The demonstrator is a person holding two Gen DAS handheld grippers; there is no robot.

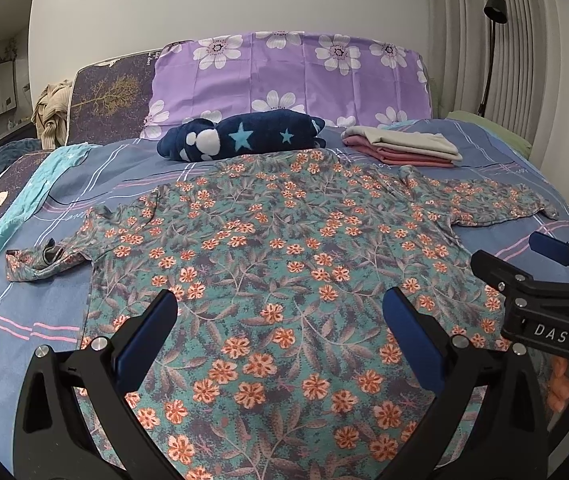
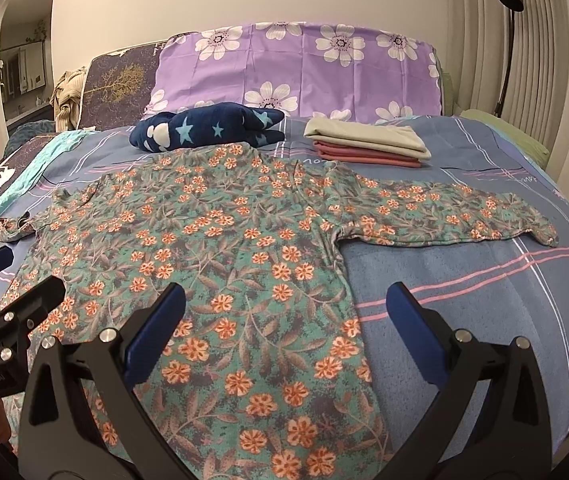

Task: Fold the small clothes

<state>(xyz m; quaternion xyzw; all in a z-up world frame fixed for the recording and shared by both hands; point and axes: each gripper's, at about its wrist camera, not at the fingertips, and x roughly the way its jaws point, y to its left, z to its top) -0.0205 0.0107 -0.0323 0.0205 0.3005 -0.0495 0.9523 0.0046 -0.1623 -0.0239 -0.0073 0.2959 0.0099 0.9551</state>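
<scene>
Two grippers spread wide and empty above floral shirt point(image 1: 284, 240), spread flat on blue bedspread point(image 2: 464, 280). Left gripper point(image 1: 280, 320) over shirt's lower middle; right gripper point(image 2: 284, 316) straddling shirt's right side edge. Beyond shirt's collar: folded stack point(image 2: 364, 142) and star-patterned bundle point(image 1: 240, 136).

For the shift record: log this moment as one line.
stage: pre-fold | floral shirt: flat on bed, sleeves out | left gripper: open, empty | right gripper: open, empty | folded stack: behind
</scene>
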